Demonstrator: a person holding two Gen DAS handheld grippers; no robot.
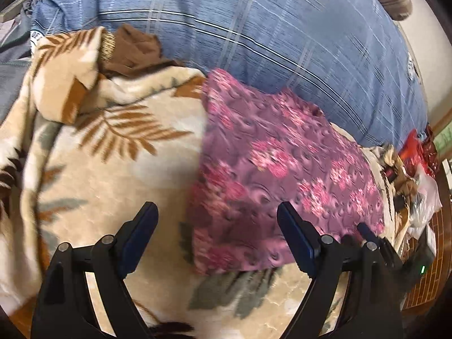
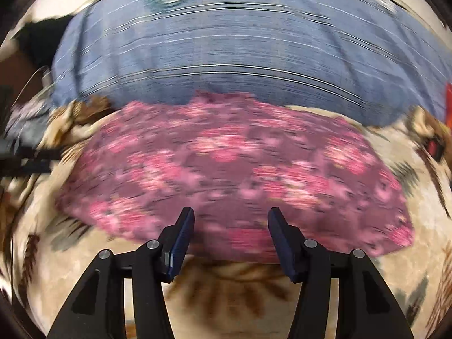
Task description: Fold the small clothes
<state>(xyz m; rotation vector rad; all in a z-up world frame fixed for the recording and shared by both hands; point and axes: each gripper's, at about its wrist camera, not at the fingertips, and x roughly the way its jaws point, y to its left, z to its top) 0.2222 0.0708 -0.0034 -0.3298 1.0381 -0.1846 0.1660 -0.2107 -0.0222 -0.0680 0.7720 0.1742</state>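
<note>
A purple garment with pink flowers (image 1: pixel 276 169) lies flat on a beige leaf-print blanket (image 1: pixel 118 169). My left gripper (image 1: pixel 217 212) is open and empty, over the garment's near left edge. In the right wrist view, which is blurred by motion, the same garment (image 2: pixel 226 163) spreads across the middle. My right gripper (image 2: pixel 231 216) is open and empty, just above the garment's near edge. A tip of the right gripper shows in the left wrist view (image 1: pixel 367 230) at the garment's right side.
A large blue striped pillow (image 1: pixel 254 28) lies behind the garment. A brown cloth (image 1: pixel 135 48) sits on the blanket's far left fold. Red packets and plastic bags (image 1: pixel 421 169) lie at the right edge, by a brown tiled floor (image 1: pixel 426 282).
</note>
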